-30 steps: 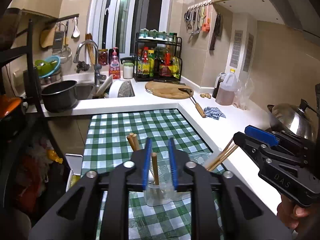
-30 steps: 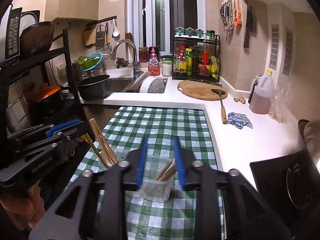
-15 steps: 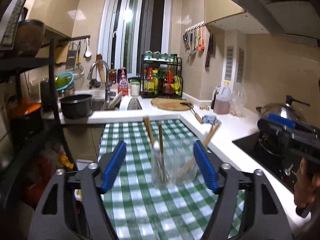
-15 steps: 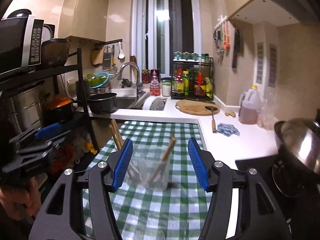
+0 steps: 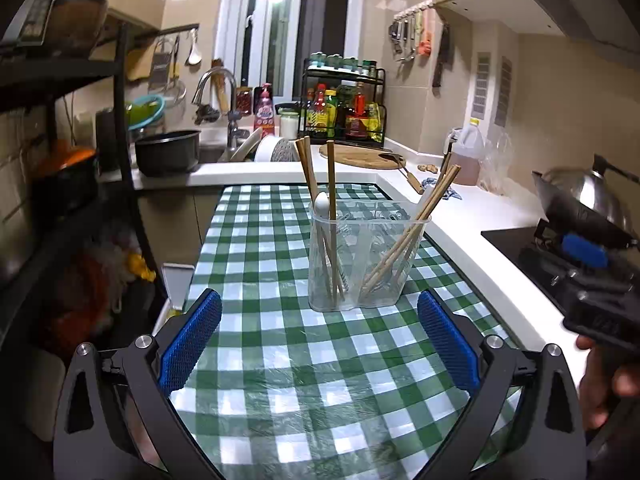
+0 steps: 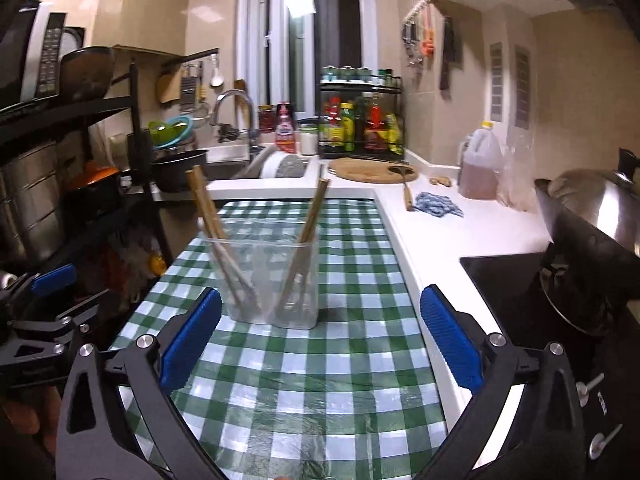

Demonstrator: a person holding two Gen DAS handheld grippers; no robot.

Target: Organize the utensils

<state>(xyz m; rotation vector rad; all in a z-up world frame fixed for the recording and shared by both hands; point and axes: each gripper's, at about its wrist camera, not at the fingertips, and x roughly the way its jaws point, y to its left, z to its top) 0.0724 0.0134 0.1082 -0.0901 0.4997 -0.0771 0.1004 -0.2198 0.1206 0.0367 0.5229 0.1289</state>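
A clear plastic utensil holder point(image 5: 366, 258) stands on the green checked tablecloth point(image 5: 300, 380). Wooden chopsticks point(image 5: 330, 184) and a white spoon point(image 5: 321, 202) lean in its left compartment, more chopsticks point(image 5: 430, 204) in its right. The holder also shows in the right wrist view point(image 6: 272, 280) with chopsticks point(image 6: 208, 208) leaning in it. My left gripper point(image 5: 318, 344) is open and empty, pulled back in front of the holder. My right gripper point(image 6: 320, 340) is open and empty, also short of the holder. Each gripper shows at the edge of the other's view.
A white counter point(image 5: 480, 216) runs along the right with a black hob point(image 6: 520, 292) and a steel wok lid point(image 6: 596, 200). A cutting board point(image 6: 372, 170), blue cloth point(image 6: 438, 205) and oil jug point(image 6: 480, 164) lie behind. A black shelf rack point(image 6: 60, 160) stands left, a sink point(image 5: 208, 152) at the back.
Both grippers were shut on utensils over the holder one second ago. They have opened, let the utensils drop in, and pulled back and away from the holder.
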